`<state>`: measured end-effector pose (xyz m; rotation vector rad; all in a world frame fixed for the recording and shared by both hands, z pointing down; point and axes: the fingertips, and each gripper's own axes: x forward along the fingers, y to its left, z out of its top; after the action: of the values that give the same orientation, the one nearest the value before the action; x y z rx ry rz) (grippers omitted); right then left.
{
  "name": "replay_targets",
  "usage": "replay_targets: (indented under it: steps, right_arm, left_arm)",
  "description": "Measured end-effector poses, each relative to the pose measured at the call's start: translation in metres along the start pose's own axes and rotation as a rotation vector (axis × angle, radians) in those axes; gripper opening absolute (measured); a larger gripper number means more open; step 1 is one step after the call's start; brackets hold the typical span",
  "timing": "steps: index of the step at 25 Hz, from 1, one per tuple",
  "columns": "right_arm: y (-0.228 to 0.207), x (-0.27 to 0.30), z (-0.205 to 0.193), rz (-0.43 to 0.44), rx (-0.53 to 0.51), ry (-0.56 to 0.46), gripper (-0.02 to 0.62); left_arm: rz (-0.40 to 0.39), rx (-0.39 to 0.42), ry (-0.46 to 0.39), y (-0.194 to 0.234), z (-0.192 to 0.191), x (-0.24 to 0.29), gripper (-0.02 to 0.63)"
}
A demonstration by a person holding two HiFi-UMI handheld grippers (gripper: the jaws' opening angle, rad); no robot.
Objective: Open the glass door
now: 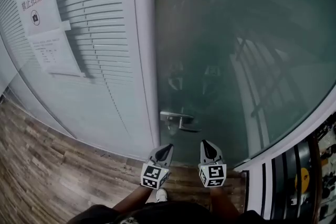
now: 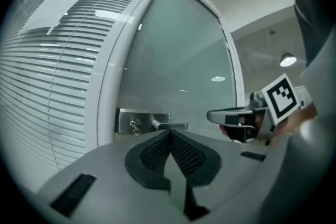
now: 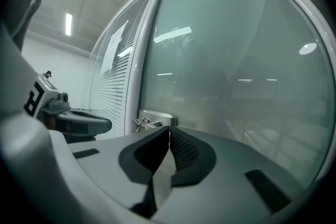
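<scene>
The frosted glass door (image 1: 241, 44) stands closed, with a silver lever handle (image 1: 181, 122) on a lock plate at its left edge. That handle (image 2: 170, 125) shows just beyond my left jaws, and its plate (image 3: 153, 120) peeks past my right jaws. My left gripper (image 1: 169, 147) is shut and empty, a short way in front of the handle. Beside it, my right gripper (image 1: 204, 142) is also shut with nothing between its pads. Neither gripper touches the door.
A white door frame (image 1: 144, 50) separates the door from a glass wall with blinds (image 1: 100, 34) and paper notices (image 1: 44, 23) on the left. Wood-pattern floor (image 1: 47, 170) lies below. A striped panel (image 1: 291, 170) is at the lower right.
</scene>
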<state>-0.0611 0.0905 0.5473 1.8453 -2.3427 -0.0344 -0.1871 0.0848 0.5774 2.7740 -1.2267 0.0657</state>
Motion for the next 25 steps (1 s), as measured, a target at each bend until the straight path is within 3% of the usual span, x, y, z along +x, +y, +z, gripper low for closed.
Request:
replay_targets:
  steps: [5, 7, 11, 19, 25]
  right_arm:
    - [0.019, 0.029, 0.011, 0.173, -0.15, 0.013, 0.021]
    - [0.023, 0.04, 0.014, 0.223, -0.244, 0.047, 0.05]
    - [0.03, 0.065, -0.001, 0.325, -0.467, 0.172, 0.161]
    - [0.044, 0.107, -0.041, 0.521, -0.909, 0.388, 0.178]
    - [0.06, 0.119, -0.071, 0.679, -0.955, 0.534, 0.171]
  left_arm:
    - [-0.016, 0.006, 0.017, 0.016, -0.009, 0.011, 0.006]
    - [-0.015, 0.0, 0.021, 0.021, -0.01, 0.016, 0.006]
    - [-0.004, -0.021, 0.025, 0.025, -0.01, 0.027, 0.006]
    - [0.055, -0.025, 0.036, 0.037, -0.015, 0.036, 0.006]
    - [0.092, -0.026, 0.043, 0.044, -0.016, 0.044, 0.006]
